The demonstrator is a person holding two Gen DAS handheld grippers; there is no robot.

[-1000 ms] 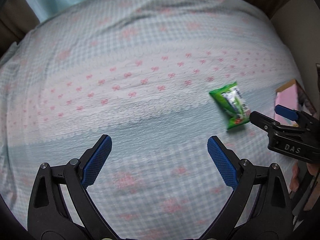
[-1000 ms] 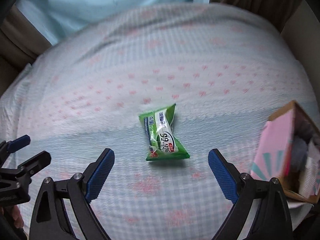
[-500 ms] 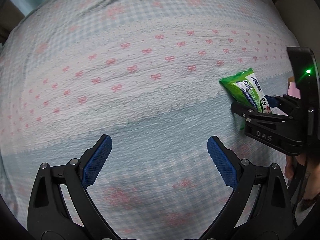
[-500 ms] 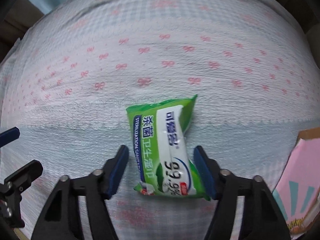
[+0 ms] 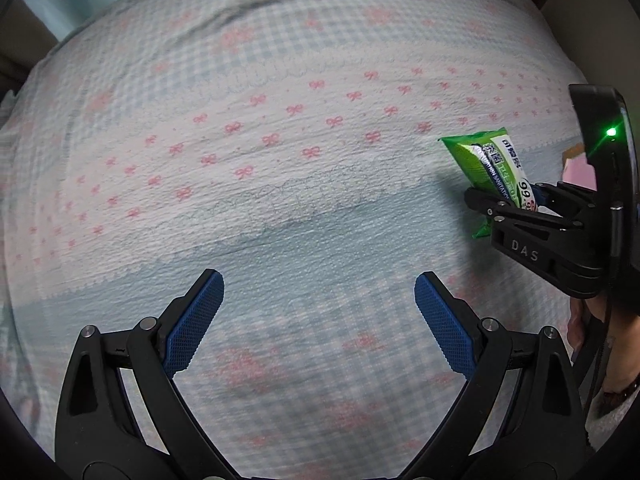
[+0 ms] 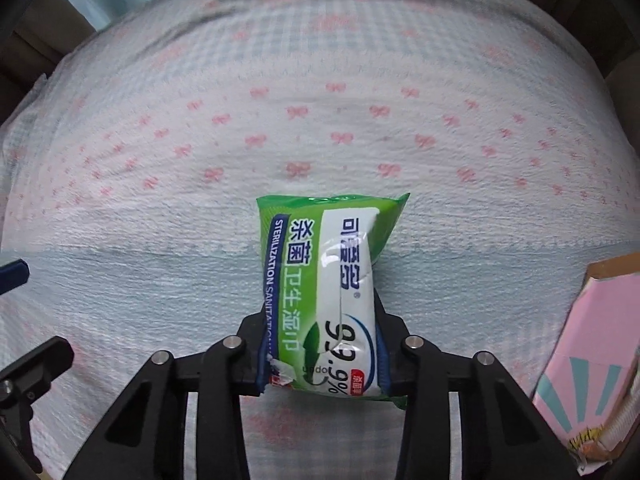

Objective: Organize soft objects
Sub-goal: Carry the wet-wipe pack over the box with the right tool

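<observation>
Left wrist view: left gripper (image 5: pixel 318 320) jaws wide apart, nothing between them, hovering over the checked, bow-print bedspread (image 5: pixel 280 140). Right wrist view: right gripper (image 6: pixel 322 360) jaws closing on the lower end of the glossy green wet-wipes pack (image 6: pixel 328 280), soft and pillow-shaped, lying on the bedspread. Pack not yet stowed; pink cardboard box (image 6: pixel 592 344) sits nearby at right, likely destination.

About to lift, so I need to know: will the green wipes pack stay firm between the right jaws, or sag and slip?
The wipes pack probably sags: only its near end sits in the closing right gripper. Its glossy film may slip. It already pinches in there, so it is likely soft and unlikely to break.
</observation>
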